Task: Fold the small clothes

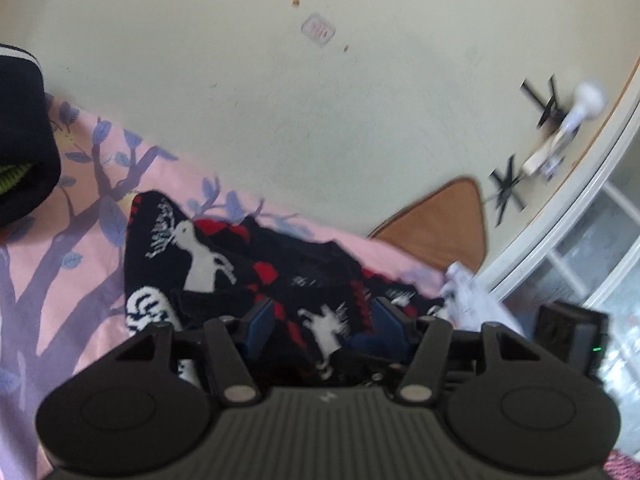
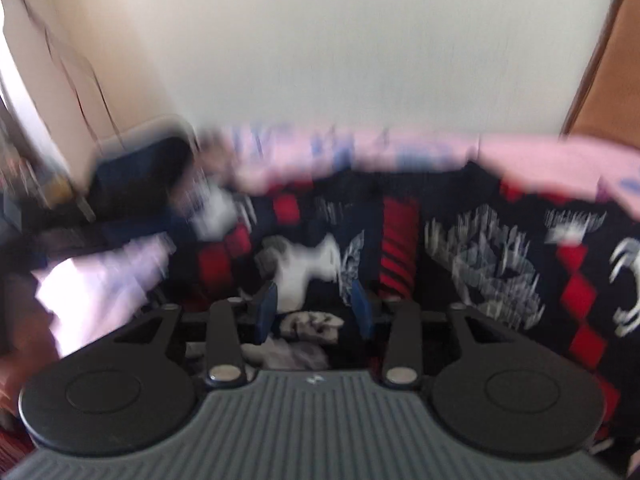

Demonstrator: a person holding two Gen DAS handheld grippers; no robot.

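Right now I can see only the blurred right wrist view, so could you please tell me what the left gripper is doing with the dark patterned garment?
Observer: The left gripper has its jaws apart with a fold of the dark patterned garment between them; I cannot tell whether they press it.
Operator: Thank you. Does the garment lie flat there?
Observer: No, it is rumpled, with ridges across its middle.
Operator: Is anything else nearby?
Observer: A dark item with a white stripe lies at the left wrist picture's left edge, apart from the garment, on the pink tree-print sheet.
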